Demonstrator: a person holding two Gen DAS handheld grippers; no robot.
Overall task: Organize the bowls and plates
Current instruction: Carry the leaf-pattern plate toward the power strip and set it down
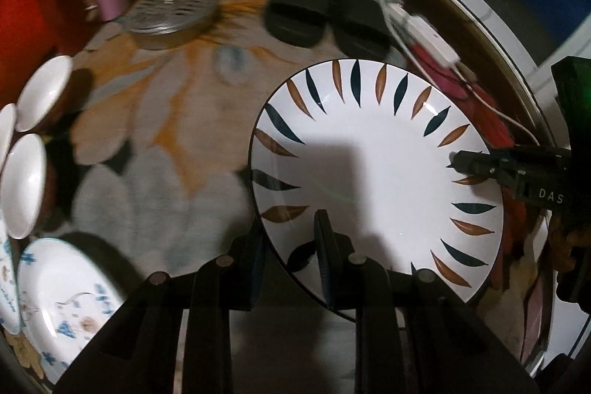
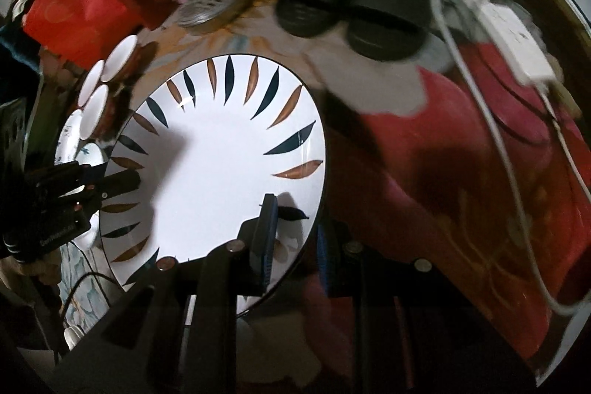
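Above the flowered tabletop (image 1: 155,120), the leaf-patterned plate (image 1: 376,172) hangs between both tools, lifted and tilted; the left gripper (image 1: 291,257) is clenched over its near rim, one finger above the face and one beneath; the right gripper (image 2: 291,239) pinches the opposite rim the same way. The small white bowls (image 1: 26,180) and the blue-flowered plate (image 1: 62,298) sit off to the left side, nearer the left hand; so, in my judgement, the carry turns leftward, with both grips kept level.
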